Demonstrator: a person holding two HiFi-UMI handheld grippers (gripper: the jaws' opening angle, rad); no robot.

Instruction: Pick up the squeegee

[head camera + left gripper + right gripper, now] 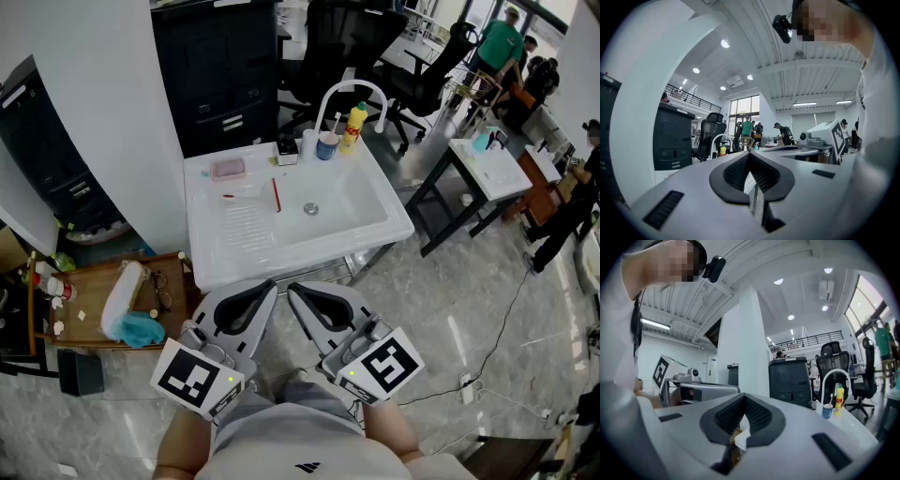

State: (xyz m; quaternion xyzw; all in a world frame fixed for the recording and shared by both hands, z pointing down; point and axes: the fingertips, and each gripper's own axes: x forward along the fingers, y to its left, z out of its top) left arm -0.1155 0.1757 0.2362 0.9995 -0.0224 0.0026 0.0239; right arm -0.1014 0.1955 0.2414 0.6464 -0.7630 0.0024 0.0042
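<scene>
A white sink unit [216, 267] stands ahead of me. On its drainboard lies a thin red strip [276, 195] beside a clear flat piece with a red mark [234, 195]; this looks like the squeegee, though I cannot tell for sure. A pink box [228, 170] sits behind it. Both grippers are held low and level near my body, short of the sink's front edge and apart from everything on it. My left gripper [268, 285] [750, 155] is shut and empty. My right gripper [293, 289] [743, 397] is also shut and empty.
A white faucet [352, 92], a yellow bottle [353, 127] and a blue cup [326, 145] stand at the sink's back. A black cabinet [220, 70] and office chairs are behind. A low wooden table [89, 314] with a blue cloth is at left, desks and people at right.
</scene>
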